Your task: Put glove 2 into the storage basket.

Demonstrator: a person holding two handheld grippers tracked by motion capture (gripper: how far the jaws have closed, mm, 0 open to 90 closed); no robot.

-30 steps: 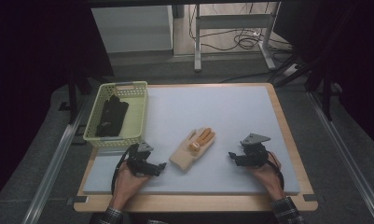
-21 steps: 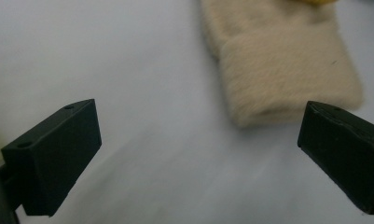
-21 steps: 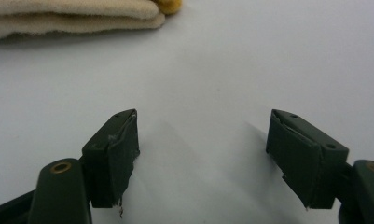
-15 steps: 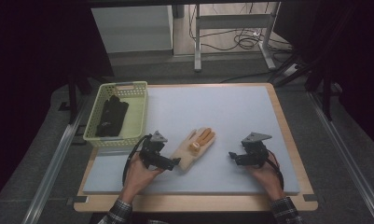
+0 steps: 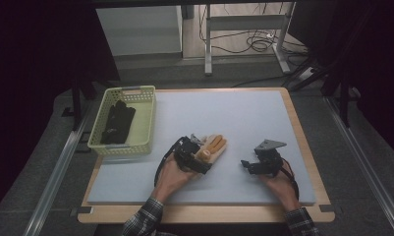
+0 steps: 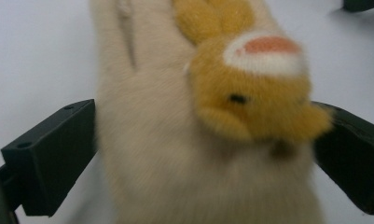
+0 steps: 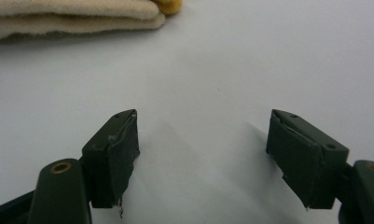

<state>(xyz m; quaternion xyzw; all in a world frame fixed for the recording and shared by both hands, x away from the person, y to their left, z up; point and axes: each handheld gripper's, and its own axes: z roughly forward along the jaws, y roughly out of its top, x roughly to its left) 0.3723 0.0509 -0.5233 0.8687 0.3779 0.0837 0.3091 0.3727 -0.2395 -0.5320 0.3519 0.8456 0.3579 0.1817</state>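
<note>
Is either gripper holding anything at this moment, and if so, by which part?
The left gripper has its jaws on either side of the furry glove at its cuff end, at its edges; a firm clamp cannot be told. The right gripper is open over the bare mat.

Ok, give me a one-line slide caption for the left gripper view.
Left gripper with open jaws on either side of a cream plush glove bearing an orange animal face, on the pale mat.
</note>
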